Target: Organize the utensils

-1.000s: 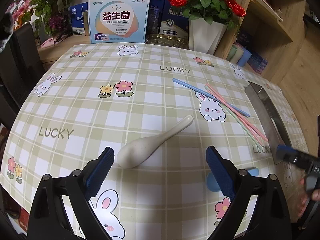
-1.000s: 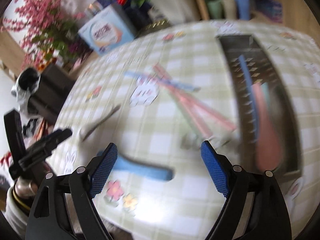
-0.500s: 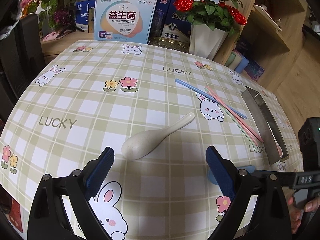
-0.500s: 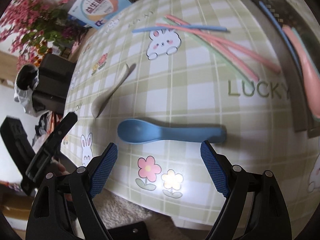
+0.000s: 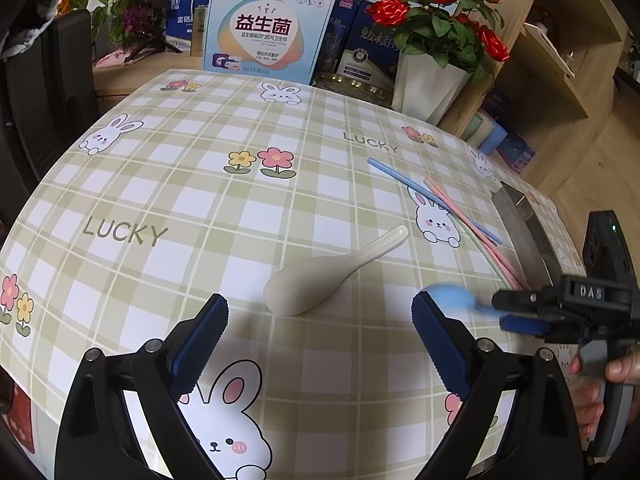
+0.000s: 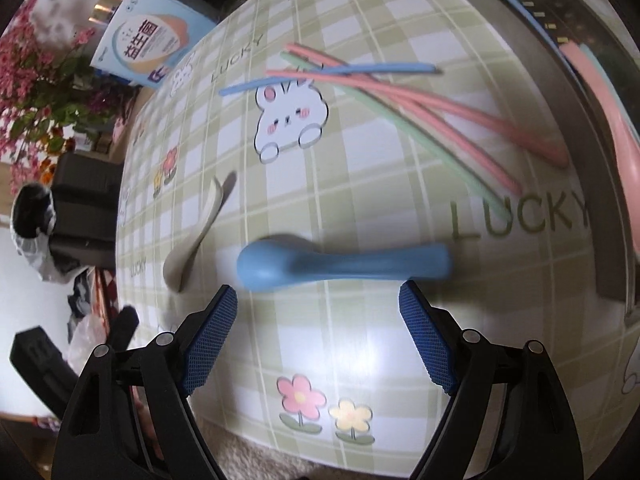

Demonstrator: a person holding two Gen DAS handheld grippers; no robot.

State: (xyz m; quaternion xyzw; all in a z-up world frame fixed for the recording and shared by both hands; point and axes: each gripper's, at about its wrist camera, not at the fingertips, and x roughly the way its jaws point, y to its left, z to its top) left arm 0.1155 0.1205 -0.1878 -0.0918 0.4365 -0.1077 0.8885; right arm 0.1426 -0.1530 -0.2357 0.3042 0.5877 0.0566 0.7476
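A white spoon (image 5: 332, 276) lies bowl toward me just ahead of my open, empty left gripper (image 5: 320, 340); it also shows in the right wrist view (image 6: 196, 236). A blue spoon (image 6: 340, 266) lies on the cloth just beyond my open right gripper (image 6: 318, 336), handle pointing right; its bowl (image 5: 450, 296) shows in the left view beside the right gripper's fingers (image 5: 520, 312). Blue, pink and green chopsticks (image 6: 400, 92) lie crossed farther on. A metal tray (image 6: 576, 120) at the right edge holds a pink spoon (image 6: 624, 136) and a blue chopstick (image 6: 528, 20).
The table (image 5: 200, 208) has a checked bunny cloth. A printed box (image 5: 268, 32), dark boxes and a white vase of red roses (image 5: 432, 80) stand along the far edge. A black chair (image 5: 48, 92) is at the left, wooden shelves (image 5: 560, 60) at the right.
My right gripper has dropped lower and closer to the blue spoon, which now sits just past its fingertips. My left gripper has drawn back slightly; the white spoon has not moved.
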